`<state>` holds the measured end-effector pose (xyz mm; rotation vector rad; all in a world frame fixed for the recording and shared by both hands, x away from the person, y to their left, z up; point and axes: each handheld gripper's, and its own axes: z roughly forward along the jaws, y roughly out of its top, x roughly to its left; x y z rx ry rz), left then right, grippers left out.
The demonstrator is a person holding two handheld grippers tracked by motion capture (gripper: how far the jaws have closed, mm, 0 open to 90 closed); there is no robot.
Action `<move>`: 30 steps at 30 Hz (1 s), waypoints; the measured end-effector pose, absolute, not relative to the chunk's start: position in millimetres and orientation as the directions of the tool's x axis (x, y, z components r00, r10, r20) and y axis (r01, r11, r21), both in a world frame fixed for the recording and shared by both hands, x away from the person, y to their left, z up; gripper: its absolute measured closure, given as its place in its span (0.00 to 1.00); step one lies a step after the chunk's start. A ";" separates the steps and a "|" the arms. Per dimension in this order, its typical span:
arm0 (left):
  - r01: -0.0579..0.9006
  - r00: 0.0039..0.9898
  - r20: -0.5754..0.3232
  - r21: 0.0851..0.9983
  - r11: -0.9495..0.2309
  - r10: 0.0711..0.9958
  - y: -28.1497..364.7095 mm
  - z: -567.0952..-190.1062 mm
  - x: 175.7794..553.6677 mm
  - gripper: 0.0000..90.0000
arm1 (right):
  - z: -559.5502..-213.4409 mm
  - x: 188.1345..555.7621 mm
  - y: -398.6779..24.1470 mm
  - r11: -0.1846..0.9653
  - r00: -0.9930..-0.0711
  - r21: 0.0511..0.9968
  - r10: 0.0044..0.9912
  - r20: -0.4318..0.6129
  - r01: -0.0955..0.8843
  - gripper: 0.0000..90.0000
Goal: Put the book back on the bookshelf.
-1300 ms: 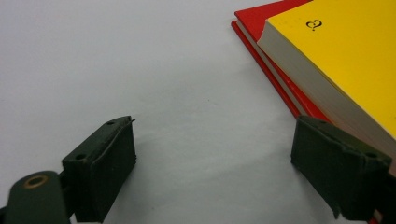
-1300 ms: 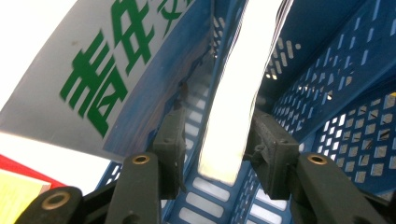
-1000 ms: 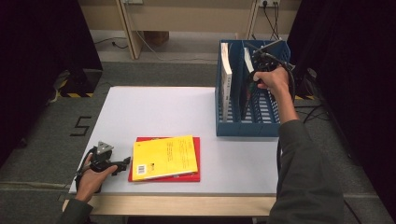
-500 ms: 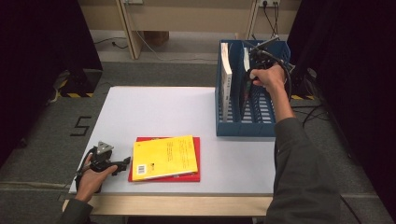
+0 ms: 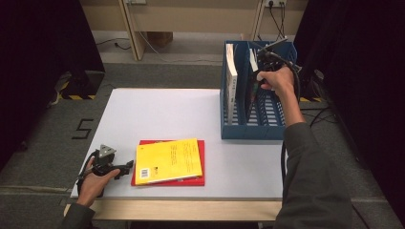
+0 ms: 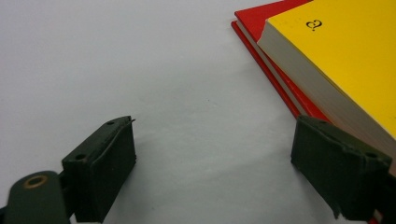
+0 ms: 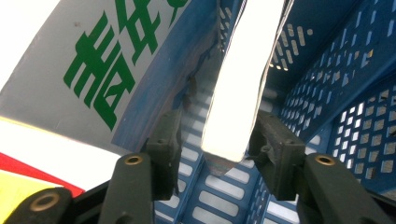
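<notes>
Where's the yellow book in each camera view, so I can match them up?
High view: the yellow book lies flat near the front edge of the table, left of middle.
Left gripper view: it is at the upper right, with its page edges facing the camera.
Shared landmark: the red book beneath it, sticking out past its edges.

A white table (image 5: 162,114) fills the middle of the high view, with a pale wooden edge (image 5: 191,209) along the bottom; around it lies grey carpet floor (image 5: 43,157); a black mark (image 5: 83,129) sits on the carpet at the left; black curtains (image 5: 43,43) hang at the upper left and the right; a beige wall (image 5: 191,16) runs along the top, with wooden legs (image 5: 130,24) and cables (image 5: 162,47) before it; a yellow-black striped strip (image 5: 79,97) lies at the left.
</notes>
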<state>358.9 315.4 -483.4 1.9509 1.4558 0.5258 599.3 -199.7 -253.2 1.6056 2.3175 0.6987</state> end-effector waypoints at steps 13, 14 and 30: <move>0.694 0.306 -0.057 0.697 -0.182 0.950 315.4 -483.4 358.9 0.14 | -244.0 588.1 -206.6 0.267 -0.365 0.533 0.927 0.085 0.803 0.47; 0.694 0.306 -0.057 0.697 -0.182 0.950 315.4 -483.4 358.9 0.14 | -243.1 587.0 -206.6 0.269 -0.368 0.536 0.926 0.084 0.800 0.46; 0.693 0.305 -0.057 0.698 -0.181 0.951 315.3 -483.6 358.9 0.14 | -239.8 541.3 -213.2 0.292 -0.430 0.602 0.898 0.096 0.743 0.40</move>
